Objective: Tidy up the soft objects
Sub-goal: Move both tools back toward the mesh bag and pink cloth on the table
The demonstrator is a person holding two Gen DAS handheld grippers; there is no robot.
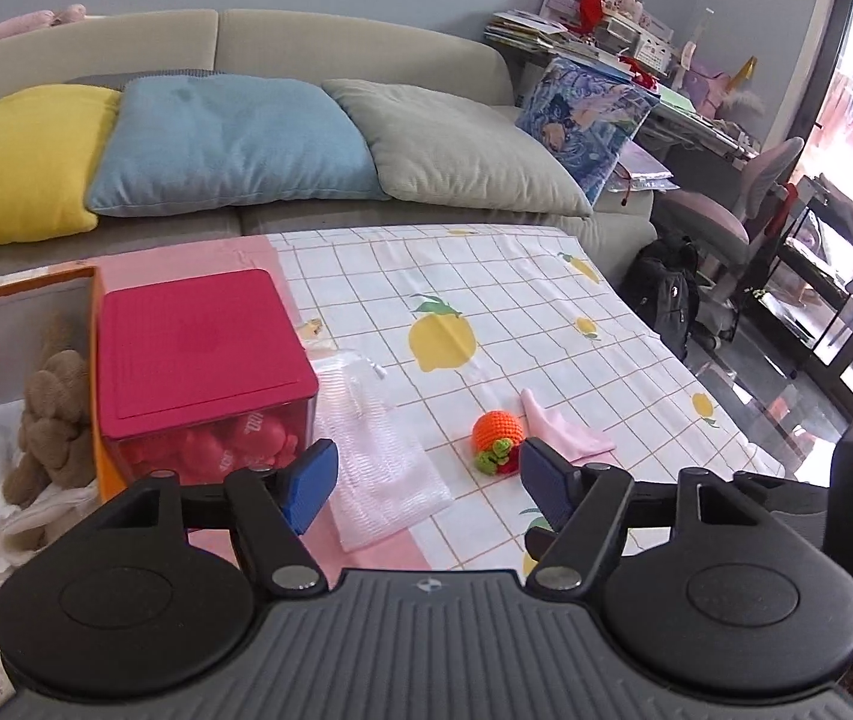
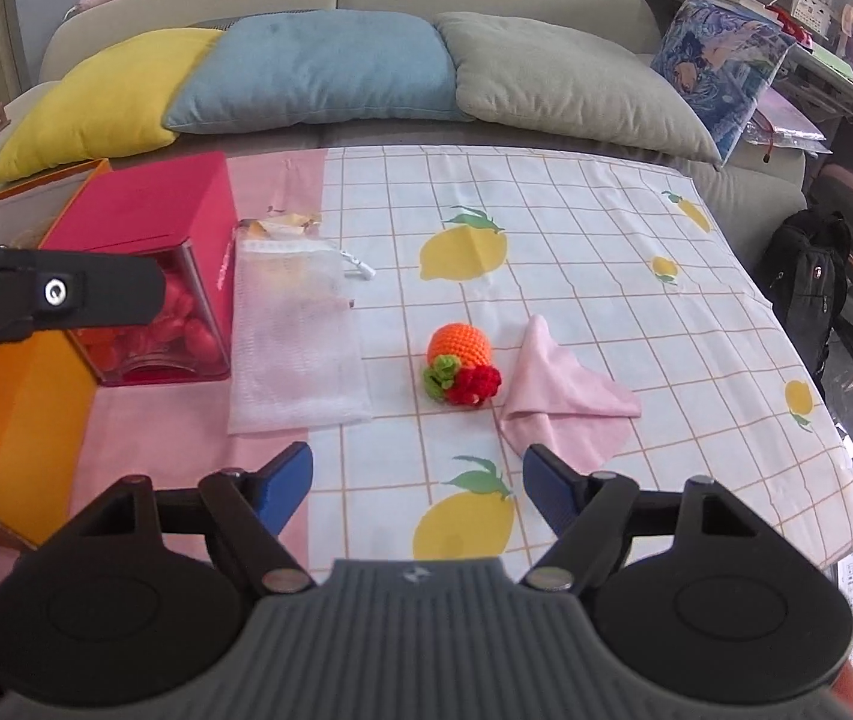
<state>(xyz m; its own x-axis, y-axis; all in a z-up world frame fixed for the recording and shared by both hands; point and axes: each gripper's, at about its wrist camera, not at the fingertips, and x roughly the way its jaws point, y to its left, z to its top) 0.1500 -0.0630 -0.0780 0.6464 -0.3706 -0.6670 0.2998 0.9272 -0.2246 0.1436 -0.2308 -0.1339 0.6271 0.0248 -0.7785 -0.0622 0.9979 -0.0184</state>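
An orange crocheted fruit with green and red parts (image 2: 459,367) lies mid-table; it also shows in the left wrist view (image 1: 497,439). A folded pink cloth (image 2: 564,399) lies right of it, seen too in the left wrist view (image 1: 564,429). A white mesh bag (image 2: 294,330) lies flat left of the fruit, also in the left wrist view (image 1: 375,450). My left gripper (image 1: 426,483) is open and empty, above the table's near left. My right gripper (image 2: 417,489) is open and empty, short of the fruit and cloth.
A clear box with a magenta lid (image 1: 198,348) holds red items beside an orange box (image 2: 12,420) containing a brown knotted plush (image 1: 57,414). A sofa with yellow, blue and grey cushions (image 2: 318,66) stands behind the table. A black backpack (image 2: 810,270) and chair stand at right.
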